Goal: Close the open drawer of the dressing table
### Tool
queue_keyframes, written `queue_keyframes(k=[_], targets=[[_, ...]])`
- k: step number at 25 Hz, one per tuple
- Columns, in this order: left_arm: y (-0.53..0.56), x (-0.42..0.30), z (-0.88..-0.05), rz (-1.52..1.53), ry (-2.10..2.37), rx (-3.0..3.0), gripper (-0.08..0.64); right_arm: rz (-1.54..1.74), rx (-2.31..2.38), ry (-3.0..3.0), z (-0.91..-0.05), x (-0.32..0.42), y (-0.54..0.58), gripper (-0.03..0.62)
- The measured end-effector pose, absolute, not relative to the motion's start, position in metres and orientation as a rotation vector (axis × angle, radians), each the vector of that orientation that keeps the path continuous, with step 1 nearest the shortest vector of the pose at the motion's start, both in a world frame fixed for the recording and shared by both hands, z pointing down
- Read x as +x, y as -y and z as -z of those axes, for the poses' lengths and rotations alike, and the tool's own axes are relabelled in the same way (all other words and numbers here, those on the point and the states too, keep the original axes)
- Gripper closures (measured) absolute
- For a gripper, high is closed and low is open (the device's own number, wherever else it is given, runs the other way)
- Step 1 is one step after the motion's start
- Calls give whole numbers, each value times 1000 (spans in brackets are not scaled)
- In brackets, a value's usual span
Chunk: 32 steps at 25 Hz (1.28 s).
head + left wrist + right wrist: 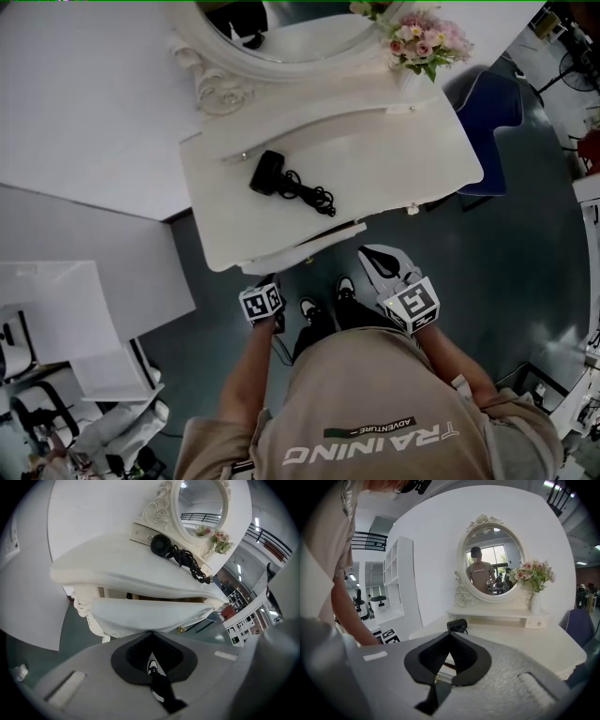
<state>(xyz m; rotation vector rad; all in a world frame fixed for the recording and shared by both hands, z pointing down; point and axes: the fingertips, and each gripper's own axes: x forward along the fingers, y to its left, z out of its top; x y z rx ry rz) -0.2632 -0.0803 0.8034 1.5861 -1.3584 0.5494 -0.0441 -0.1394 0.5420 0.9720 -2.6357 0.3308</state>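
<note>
**Both grippers closed and empty at the open drawer**

The left gripper (151, 633) has its jaws pressed together with nothing between them. Its tips sit right at the lower edge of the drawer (150, 613) front; whether they touch it I cannot tell. The drawer is pulled partway out under the top of the dressing table (108, 559), and a dark gap with brown wood shows above its white front. In the head view the drawer (305, 248) juts out from the table's front edge, just ahead of the left gripper (265, 292).

The right gripper (451, 633) is also closed all the way and holds nothing. It is raised above the tabletop, clear of it, pointing towards the hair dryer (457, 625) and the round mirror (493, 559). In the head view the right gripper (380, 267) is near the table's front edge, to the right of the drawer.
</note>
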Motion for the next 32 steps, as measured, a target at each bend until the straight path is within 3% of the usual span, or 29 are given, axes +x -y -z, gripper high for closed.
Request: queue_keyframes(k=[32], targets=[[128,-278,-798,-499,1454,1564,541,-353,969,2590,-548,-20,145,590]])
